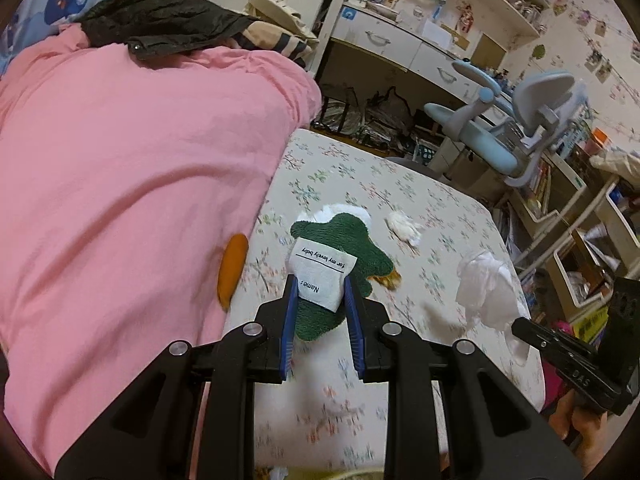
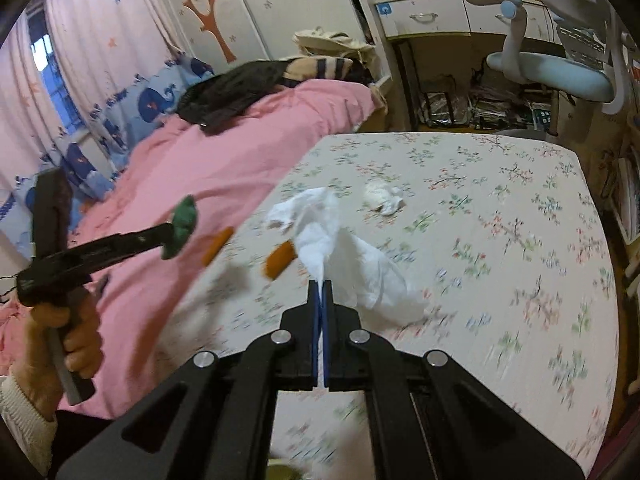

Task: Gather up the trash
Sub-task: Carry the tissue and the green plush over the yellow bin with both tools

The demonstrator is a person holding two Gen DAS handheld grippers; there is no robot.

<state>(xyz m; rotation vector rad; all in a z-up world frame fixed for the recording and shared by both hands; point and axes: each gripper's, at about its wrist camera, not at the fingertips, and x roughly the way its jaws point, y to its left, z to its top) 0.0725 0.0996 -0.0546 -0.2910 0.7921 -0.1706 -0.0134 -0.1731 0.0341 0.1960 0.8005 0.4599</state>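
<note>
The white tissue (image 2: pixel 340 256) hangs crumpled and loosely unfolded just above the flowered bedsheet (image 2: pixel 500 240), in the middle of the right wrist view. The right gripper (image 2: pixel 320 286) pinches one twisted corner of it, its blue-lined fingers pressed almost flat together with only the thin paper between them. In the left wrist view the same tissue (image 1: pixel 486 284) shows at the right, with the right gripper's black tip reaching it from the lower right edge.

The left gripper (image 1: pixel 320 292) is narrowed around a green plush toy (image 1: pixel 340 248), its blue pads squeezing the toy's body and the white cloth label (image 1: pixel 322 276) printed "Name:" and "for my lovely baby". The toy's lower end is hidden between the fingers, and white and orange parts show behind it; what animal it is cannot be made out. In the right wrist view only a green lump of it shows at the left gripper's tip, centre left.

A second crumpled tissue wad (image 1: pixel 404 228) lies on the sheet beyond the toy, apart from both tools. Blurred orange pieces (image 2: pixel 280 260) hang beside the held tissue; whether they belong to the toy cannot be told.

A pink duvet (image 1: pixel 120 180) fills the left of both views, with a black garment (image 1: pixel 160 24) on top at upper left. A blue desk chair (image 1: pixel 520 128) stands at upper right.
</note>
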